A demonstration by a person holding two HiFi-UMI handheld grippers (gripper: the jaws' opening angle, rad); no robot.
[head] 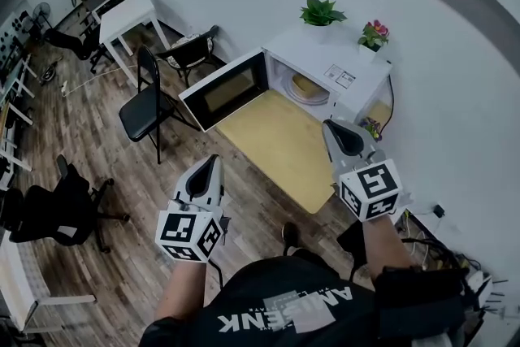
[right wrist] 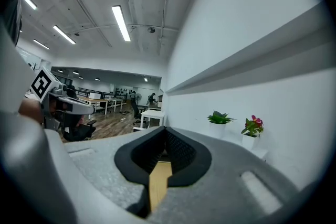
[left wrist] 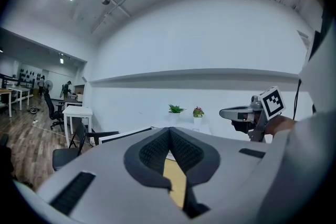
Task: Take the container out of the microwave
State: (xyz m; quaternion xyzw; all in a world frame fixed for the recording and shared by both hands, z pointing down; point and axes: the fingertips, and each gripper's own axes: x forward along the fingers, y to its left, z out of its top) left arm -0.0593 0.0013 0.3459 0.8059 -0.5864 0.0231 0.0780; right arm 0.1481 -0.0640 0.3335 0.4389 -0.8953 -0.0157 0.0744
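Sitting inside the open microwave (head: pixel 351 71), the shallow round container (head: pixel 307 88) lies ahead of both claws, well apart from them. The right claw (head: pixel 331 128) is the nearer, and the left claw (head: pixel 214 162) hangs beside the wooden table (head: pixel 280 144). Both have their jaws pressed together, pinching nothing.

Open-plan office. Wood-look floor (head: pixel 81 134), white walls, strip lights (right wrist: pixel 121 22) overhead. Rows of desks (right wrist: pixel 102 104) at the far end (people there, too small to detail). Black swivel chair (head: pixel 57 207), folding chair (head: pixel 142 114), white table (head: pixel 130 16). Corner nook: microwave (head: pixel 333 65), green plant (head: pixel 322 12), flowering plant (head: pixel 374 34).
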